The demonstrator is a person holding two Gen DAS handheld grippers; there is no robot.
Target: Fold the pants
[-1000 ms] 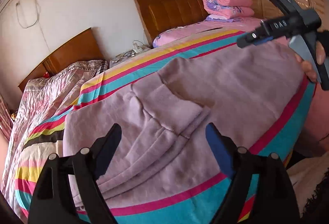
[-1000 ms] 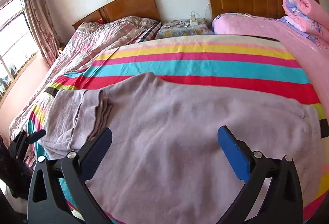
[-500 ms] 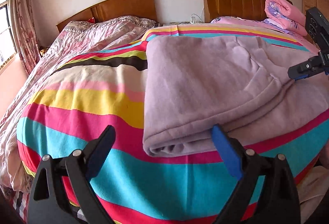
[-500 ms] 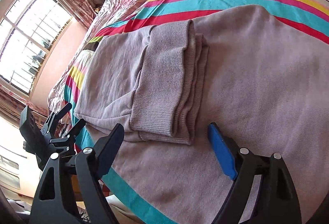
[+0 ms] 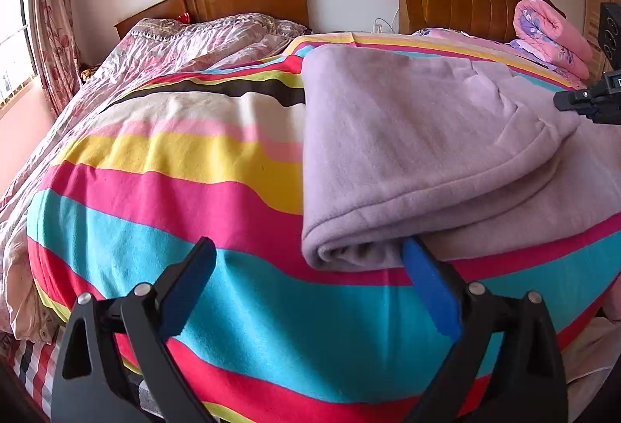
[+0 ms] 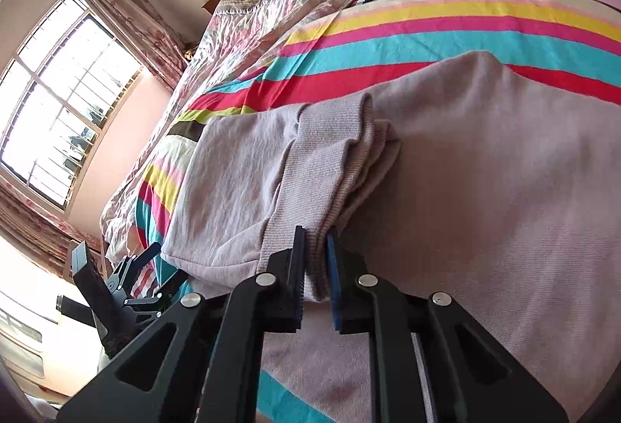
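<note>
Nearest us, our left tool (image 5: 306,287) was spreading wide over the bed's front edge, only the pants' (image 5: 407,151) folded corner between its jaws; striped blanket (image 5: 174,167) lay bare leftward. Our right tool (image 6: 315,281) was closing, clamped on the ribbed cuffs (image 6: 322,174) atop the lilac pants.

Left tongs (image 5: 306,287) opening, folded pants (image 5: 407,159) corner between.

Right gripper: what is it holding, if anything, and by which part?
The right gripper is closing on the lilac pants, pinching the ribbed cuffs at their near corner.
</note>
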